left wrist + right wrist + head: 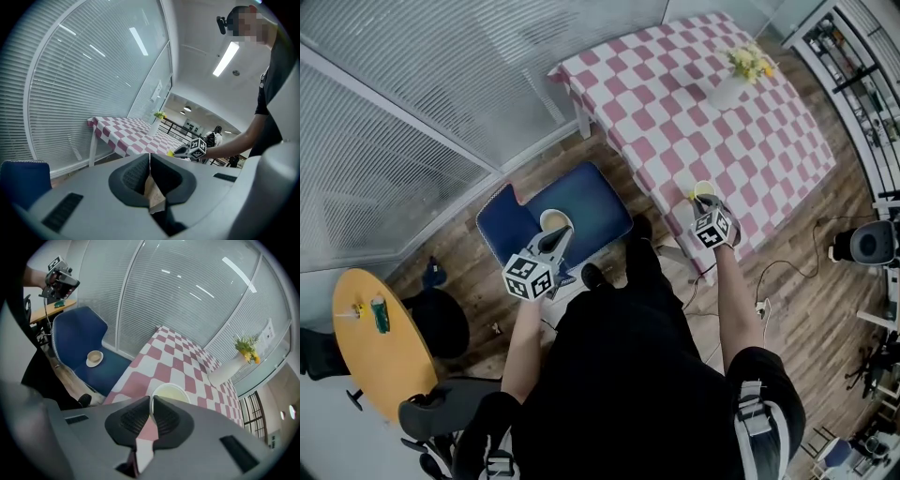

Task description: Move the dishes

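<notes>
The checked table (750,141) fills the far right of the floor. The blue chair (591,211) stands just beside its long left edge.

The right gripper (703,201) reaches in over the table's near corner. Its jaws are pinched almost together on the near rim of a pale yellow dish (171,392). The dish spreads away from the claw, over the cloth and just inside the edge that faces the chair. I cannot tell whether it rests on the cloth or hangs just above it.

The left gripper (561,236) points across the chair seat with its jaws closed together and nothing in them. A small tan bowl on a saucer (554,221) sits on the seat at its tips, towards the chair's back edge. It is well apart from the right claw, so the left hand is plainly the nearer one, though its jaws would need to part first.

By count: two dishes, one chair, one table, and one vase (727,92) of yellow flowers towards the far corner.
</notes>
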{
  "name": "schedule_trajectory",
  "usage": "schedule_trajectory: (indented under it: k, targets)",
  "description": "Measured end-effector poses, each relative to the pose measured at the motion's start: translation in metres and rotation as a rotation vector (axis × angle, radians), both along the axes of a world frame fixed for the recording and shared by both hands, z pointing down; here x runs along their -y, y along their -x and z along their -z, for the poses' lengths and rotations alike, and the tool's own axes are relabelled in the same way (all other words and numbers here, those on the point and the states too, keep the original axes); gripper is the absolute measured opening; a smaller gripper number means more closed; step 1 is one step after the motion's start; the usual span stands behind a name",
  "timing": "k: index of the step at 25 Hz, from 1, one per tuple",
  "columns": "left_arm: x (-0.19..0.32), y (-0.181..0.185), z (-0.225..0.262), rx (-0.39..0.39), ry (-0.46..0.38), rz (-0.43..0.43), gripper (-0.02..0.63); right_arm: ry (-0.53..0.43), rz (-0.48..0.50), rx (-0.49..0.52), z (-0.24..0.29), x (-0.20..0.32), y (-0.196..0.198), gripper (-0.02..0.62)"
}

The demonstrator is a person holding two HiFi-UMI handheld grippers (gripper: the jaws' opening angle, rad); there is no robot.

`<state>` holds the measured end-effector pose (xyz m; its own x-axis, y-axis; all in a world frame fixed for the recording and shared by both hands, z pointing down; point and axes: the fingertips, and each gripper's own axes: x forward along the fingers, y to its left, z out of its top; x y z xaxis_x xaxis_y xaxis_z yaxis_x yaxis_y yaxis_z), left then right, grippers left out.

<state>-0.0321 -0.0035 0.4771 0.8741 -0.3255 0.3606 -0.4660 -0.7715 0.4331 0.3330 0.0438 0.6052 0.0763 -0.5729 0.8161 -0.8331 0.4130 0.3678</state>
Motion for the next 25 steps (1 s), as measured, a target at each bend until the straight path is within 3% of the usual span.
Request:
schedule_trajectory:
  k: [13, 25]
  targets:
    - [-0.003, -0.048, 0.0, 0.018, 0.002, -0.096, 0.025, 0.016, -0.147, 0.004, -0.007, -0.048, -0.062, 0.04]
    - [-0.003, -0.085, -0.002, 0.018, 0.008, -0.147, 0.025, 0.046, -0.206, 0.0, -0.014, -0.076, -0.095, 0.04]
